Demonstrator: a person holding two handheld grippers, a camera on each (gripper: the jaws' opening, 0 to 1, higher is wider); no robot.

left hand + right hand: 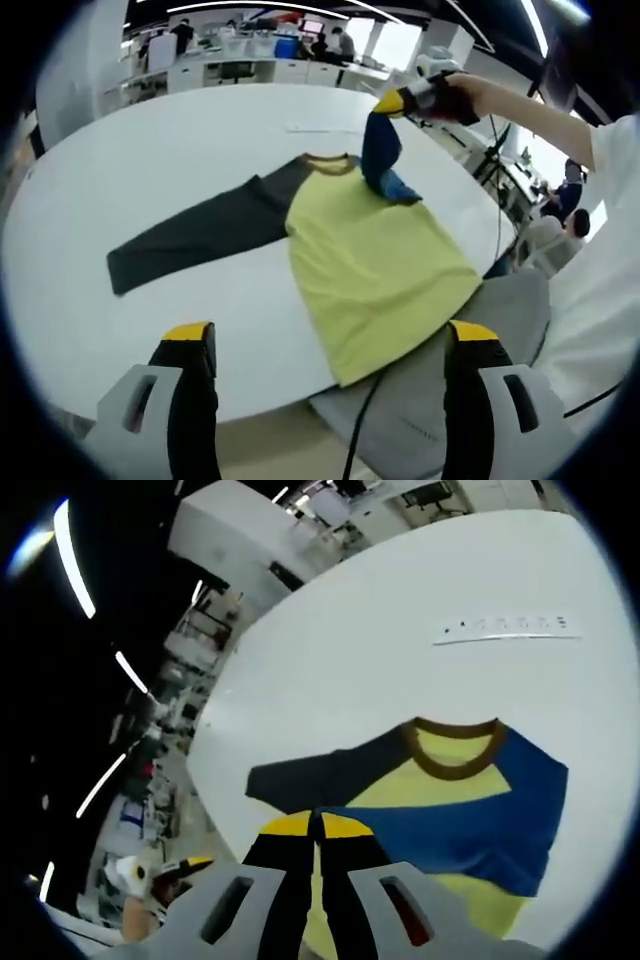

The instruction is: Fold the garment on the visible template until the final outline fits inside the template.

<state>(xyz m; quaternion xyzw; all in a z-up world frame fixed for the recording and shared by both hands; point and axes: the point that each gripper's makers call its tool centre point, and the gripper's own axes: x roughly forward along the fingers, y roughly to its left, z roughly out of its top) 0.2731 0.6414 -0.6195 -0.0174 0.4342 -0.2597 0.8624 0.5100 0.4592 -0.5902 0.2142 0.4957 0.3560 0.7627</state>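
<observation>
A long-sleeved shirt lies flat on the white round table. Its yellow body reaches the near edge and its dark grey sleeve stretches out to the left. The blue sleeve is lifted off the table, and my right gripper is shut on its end. In the right gripper view the shut jaws pinch the blue sleeve, which lies across the yellow chest below the brown collar. My left gripper hangs open over the table's near edge, off the shirt's hem.
A thin white strip with dark marks lies on the table beyond the collar. A grey chair seat stands at the near right edge, with a cable over it. A person's white sleeve is at the right. Desks and people are far behind.
</observation>
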